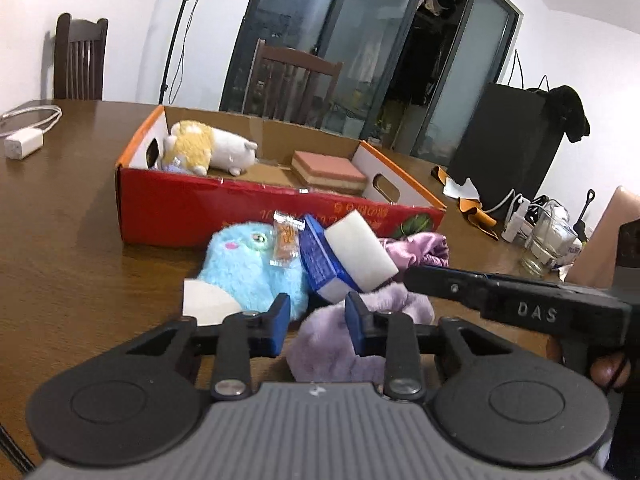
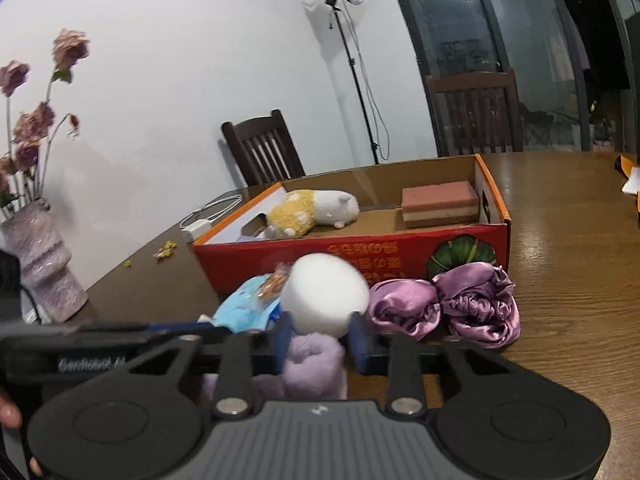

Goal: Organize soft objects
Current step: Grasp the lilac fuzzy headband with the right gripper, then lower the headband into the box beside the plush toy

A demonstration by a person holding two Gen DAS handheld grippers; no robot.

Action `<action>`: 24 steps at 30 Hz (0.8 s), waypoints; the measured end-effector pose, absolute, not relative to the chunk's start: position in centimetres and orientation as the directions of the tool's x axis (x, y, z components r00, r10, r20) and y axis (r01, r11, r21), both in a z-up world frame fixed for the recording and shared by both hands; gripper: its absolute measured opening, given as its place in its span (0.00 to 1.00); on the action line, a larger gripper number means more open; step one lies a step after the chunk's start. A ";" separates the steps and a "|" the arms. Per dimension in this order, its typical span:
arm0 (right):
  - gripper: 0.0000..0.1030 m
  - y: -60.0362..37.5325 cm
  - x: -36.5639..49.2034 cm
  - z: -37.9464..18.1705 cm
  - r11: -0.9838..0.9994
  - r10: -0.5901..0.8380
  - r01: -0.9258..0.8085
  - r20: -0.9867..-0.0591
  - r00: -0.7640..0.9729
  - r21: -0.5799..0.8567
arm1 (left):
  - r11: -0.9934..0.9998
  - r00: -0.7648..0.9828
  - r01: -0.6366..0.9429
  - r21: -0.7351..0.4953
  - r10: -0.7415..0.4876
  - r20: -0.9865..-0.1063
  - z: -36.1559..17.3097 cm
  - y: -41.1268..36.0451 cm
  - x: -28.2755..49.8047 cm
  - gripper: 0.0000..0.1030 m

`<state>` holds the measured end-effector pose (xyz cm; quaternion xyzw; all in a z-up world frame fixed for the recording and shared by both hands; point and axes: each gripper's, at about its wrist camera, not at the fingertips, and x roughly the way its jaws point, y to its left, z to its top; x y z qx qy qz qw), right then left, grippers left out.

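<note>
My right gripper [image 2: 319, 334] is shut on a white sponge block [image 2: 325, 294] and holds it above the pile in front of the red cardboard box [image 2: 400, 254]. The sponge [image 1: 360, 250] also shows in the left wrist view, with the right gripper's black finger [image 1: 436, 278] beside it. My left gripper [image 1: 318, 320] is open and empty, just above a lilac fluffy cloth [image 1: 340, 344]. A light blue plush [image 1: 248, 264], a snack packet [image 1: 285, 240], a blue packet [image 1: 316, 258] and purple satin cloth [image 2: 472, 300] lie by the box. Inside it are a yellow-white plush [image 1: 212, 148] and a pink sponge [image 1: 328, 170].
A charger with cable [image 1: 24, 136] lies at the table's far left. A glass [image 1: 548, 240] and clutter stand at the right edge. A vase with flowers [image 2: 36, 256] stands at the left in the right wrist view. Chairs surround the table.
</note>
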<state>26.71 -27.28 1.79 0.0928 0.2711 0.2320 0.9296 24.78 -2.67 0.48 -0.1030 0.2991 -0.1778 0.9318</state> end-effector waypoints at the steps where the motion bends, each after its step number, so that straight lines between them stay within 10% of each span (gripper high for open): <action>1: 0.14 -27.5 26.5 1.6 0.872 0.487 -0.381 -0.466 0.739 0.308 | 0.912 0.751 0.276 -0.303 -0.402 -0.524 0.2 -2.7 24.4 0.30; 17: 0.29 -28.7 22.4 0.7 0.846 0.528 -0.381 -0.495 0.690 0.373 | 0.854 0.674 0.235 -0.465 -0.488 -0.555 -1.0 -0.9 21.7 0.47; 24: 0.33 -28.3 23.5 -1.1 0.834 0.546 -0.357 -0.535 0.645 0.420 | 0.838 0.643 0.285 -0.465 -0.527 -0.556 -1.5 -2.5 22.0 0.30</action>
